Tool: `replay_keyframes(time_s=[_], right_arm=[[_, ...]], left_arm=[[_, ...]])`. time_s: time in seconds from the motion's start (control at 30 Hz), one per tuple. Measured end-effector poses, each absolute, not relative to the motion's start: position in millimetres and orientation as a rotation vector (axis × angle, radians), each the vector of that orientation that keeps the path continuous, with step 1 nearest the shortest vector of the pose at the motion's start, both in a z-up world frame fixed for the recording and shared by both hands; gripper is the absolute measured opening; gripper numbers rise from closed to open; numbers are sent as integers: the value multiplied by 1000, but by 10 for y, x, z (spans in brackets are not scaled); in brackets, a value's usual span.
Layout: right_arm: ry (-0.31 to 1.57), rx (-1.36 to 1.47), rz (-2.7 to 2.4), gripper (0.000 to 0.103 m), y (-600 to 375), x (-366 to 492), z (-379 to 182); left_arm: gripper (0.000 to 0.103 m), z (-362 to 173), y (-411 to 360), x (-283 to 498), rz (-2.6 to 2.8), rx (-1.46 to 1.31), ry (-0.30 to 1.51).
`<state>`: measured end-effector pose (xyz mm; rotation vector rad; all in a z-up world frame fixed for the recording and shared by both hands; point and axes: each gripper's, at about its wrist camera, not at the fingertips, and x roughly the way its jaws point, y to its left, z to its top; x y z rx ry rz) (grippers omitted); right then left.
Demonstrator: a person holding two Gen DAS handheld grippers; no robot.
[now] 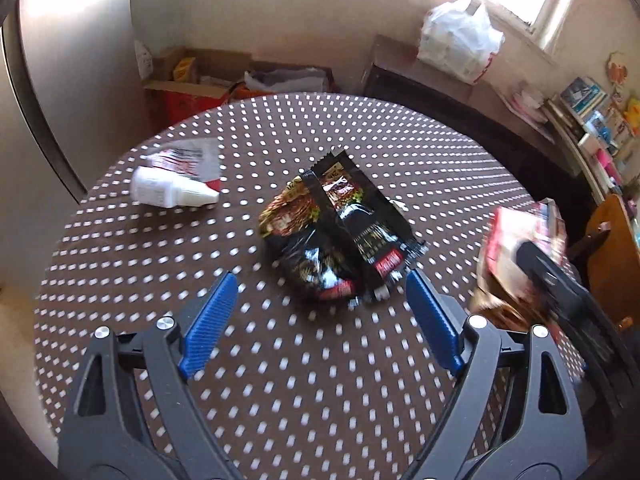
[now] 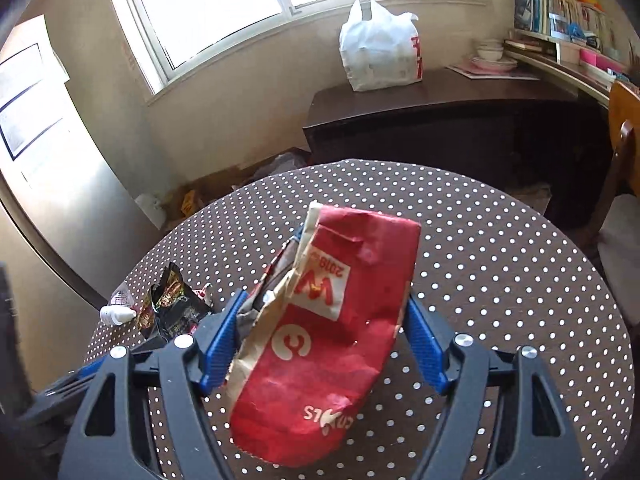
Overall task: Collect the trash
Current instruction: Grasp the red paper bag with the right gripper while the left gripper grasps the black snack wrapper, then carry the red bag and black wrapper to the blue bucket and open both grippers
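Note:
A crumpled black snack wrapper (image 1: pixel 336 240) lies in the middle of the round polka-dot table (image 1: pixel 280 380). My left gripper (image 1: pixel 322 280) hovers just in front of it, jaws open wide, with the wrapper's near end between the blue fingertips and no pad touching it. To the left lie a small white bottle (image 1: pixel 172 192) and a red-and-white wrapper (image 1: pixel 196 158). My right gripper (image 2: pixel 325 298) is shut on a red paper bag (image 2: pixel 320 340), which both blue pads press from the sides. The same bag (image 1: pixel 516 240) shows blurred at the right of the left wrist view.
A white plastic bag (image 2: pixel 378 56) stands on a dark sideboard (image 2: pixel 440 100) under the window. Open cardboard boxes (image 1: pixel 192 80) sit on the floor behind the table. A wooden chair (image 2: pixel 624 128) is at the right, with shelves of books (image 2: pixel 568 12) beyond.

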<state>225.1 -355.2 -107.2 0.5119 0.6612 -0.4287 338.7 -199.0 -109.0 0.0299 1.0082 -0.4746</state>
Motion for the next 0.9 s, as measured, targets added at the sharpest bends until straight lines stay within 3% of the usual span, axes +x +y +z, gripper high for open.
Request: replay_keyframes(time_s=[0.13,0.2,0.27,0.4,0.43,0.9], right_arm=[[669,541,-427,74,-3672,2298,-1128],[675,559,-415,74,-3678,2350,-1161],[677,560,-413,74,-3666,2364,-1174],[675,539,-406,74,-3622,2394,-1162],[669,535,-400,74,-3609,2393,-1151],[591,517,-318,74,-3463,2362,-1062]], left_arm=[[84,-1183,-2064,3442,-437,56,946],[72,-1221,-2100,3420,-437,112,906],[50,-1208,-2049,3400,-472,70,899],[41,-1232,-1921,3382,-490,32,906],[34,-1221,-1891,3352,-485,34,894],[29,-1038,-1495,3112,-414,23,787]])
